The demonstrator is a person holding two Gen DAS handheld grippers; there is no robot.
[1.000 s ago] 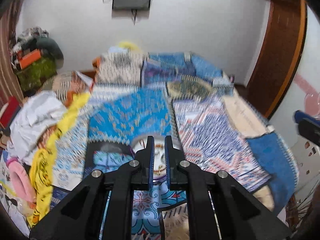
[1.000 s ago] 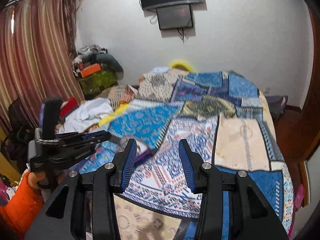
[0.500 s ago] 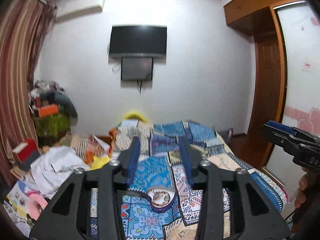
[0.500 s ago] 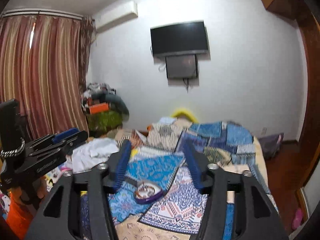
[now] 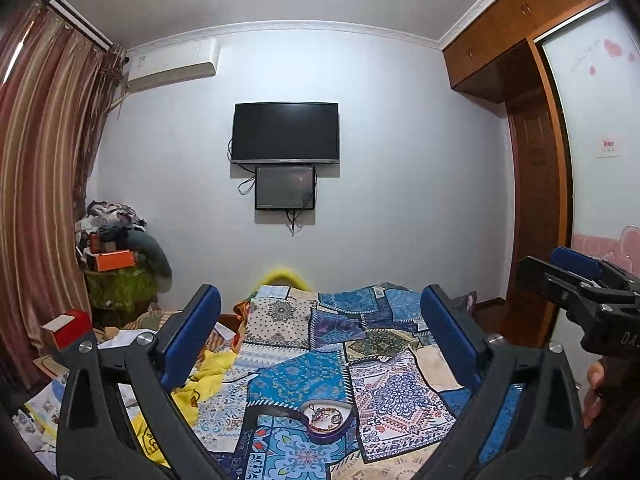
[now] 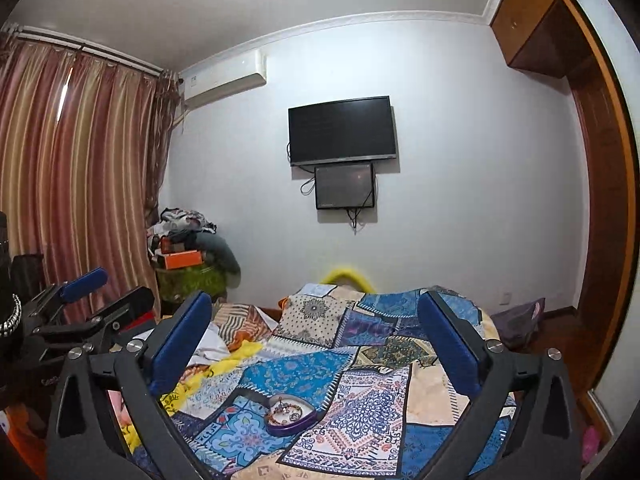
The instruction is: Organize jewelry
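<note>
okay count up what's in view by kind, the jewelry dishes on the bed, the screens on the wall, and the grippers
Jewelry dishes: 1, the purple heart dish on the bed
Wall screens: 2, the TV and the smaller screen below it
Grippers: 2, left gripper and right gripper, both opening with nothing between the jaws
Total: 5

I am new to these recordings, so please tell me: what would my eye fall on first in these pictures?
First, the bed's bright patchwork cover of blue patterned cloths, low in the middle. On it, near the front, lies a purple heart-shaped box with jewelry inside. Behind, a black television hangs on the white wall, and the left gripper and right gripper frame each view, their blue jaws opening with nothing between them.
</note>
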